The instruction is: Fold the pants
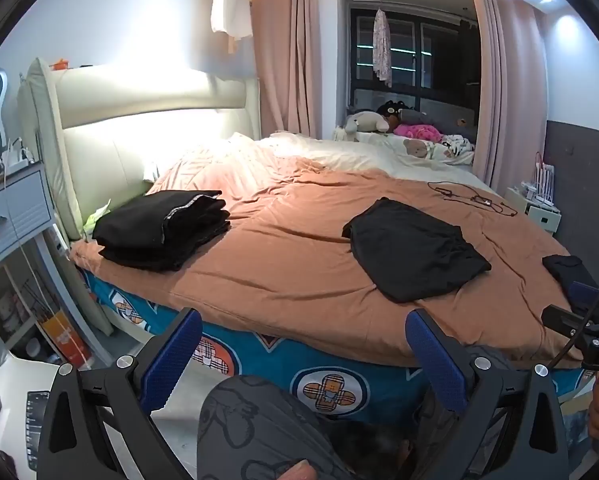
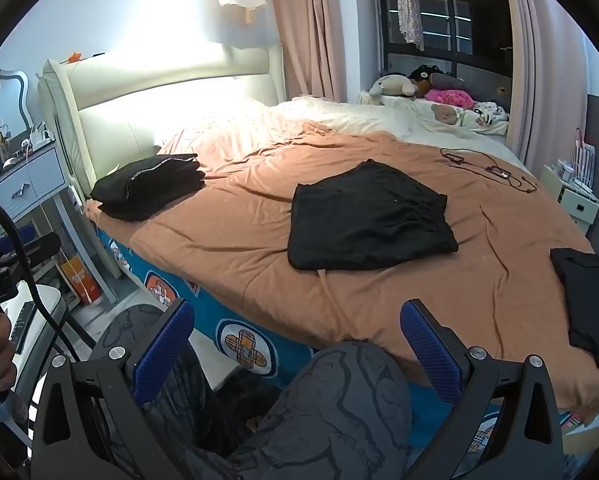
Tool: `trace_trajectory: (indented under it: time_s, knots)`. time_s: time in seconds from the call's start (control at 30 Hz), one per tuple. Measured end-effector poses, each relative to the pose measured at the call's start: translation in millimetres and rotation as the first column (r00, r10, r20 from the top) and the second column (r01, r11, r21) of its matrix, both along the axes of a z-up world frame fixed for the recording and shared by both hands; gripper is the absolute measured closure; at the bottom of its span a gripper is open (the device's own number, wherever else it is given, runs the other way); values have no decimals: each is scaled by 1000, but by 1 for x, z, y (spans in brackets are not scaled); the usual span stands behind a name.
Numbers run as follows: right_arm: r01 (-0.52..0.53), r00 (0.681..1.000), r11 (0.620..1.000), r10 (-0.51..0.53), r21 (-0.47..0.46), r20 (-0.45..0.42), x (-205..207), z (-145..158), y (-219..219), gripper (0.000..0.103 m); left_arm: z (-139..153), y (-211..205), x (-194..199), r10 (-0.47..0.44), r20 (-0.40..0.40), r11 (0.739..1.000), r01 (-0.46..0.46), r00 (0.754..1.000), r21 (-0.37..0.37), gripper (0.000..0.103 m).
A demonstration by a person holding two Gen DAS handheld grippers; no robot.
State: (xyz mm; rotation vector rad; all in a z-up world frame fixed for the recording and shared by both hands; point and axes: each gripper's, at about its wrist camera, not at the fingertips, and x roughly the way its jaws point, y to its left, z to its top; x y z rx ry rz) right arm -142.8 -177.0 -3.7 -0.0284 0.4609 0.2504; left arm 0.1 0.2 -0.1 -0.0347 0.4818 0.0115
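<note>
Folded black pants (image 1: pixel 413 250) lie flat on the orange bedspread (image 1: pixel 283 264), in the middle right of the bed; they also show in the right wrist view (image 2: pixel 367 222). A stack of folded black clothes (image 1: pixel 161 230) sits at the bed's left near the headboard, also in the right wrist view (image 2: pixel 149 186). Another black garment (image 2: pixel 589 300) lies at the bed's right edge. My left gripper (image 1: pixel 303 360) is open and empty, held off the bed's near edge. My right gripper (image 2: pixel 297 350) is open and empty, also held back from the bed.
A black cable (image 2: pixel 487 168) lies on the far right of the bedspread. Stuffed toys (image 2: pixel 419 84) sit by the window. A nightstand (image 1: pixel 11 208) stands left of the bed. The person's knee in grey patterned trousers (image 2: pixel 339 408) is below the grippers.
</note>
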Motion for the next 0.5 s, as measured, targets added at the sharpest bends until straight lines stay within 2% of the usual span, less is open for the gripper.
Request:
trace_trajectory:
  time_s: [0.1,0.5]
  knots:
    - [-1,1000,1000,1,6,4,-1,-1,0,0,0,-1,1,2,-8,1000,-2,1000,21,0]
    - [-2,1000,1000,2,-3,2,0,3,-1,0,-3,-4,1,3,5,1000,-3,1000,7,0]
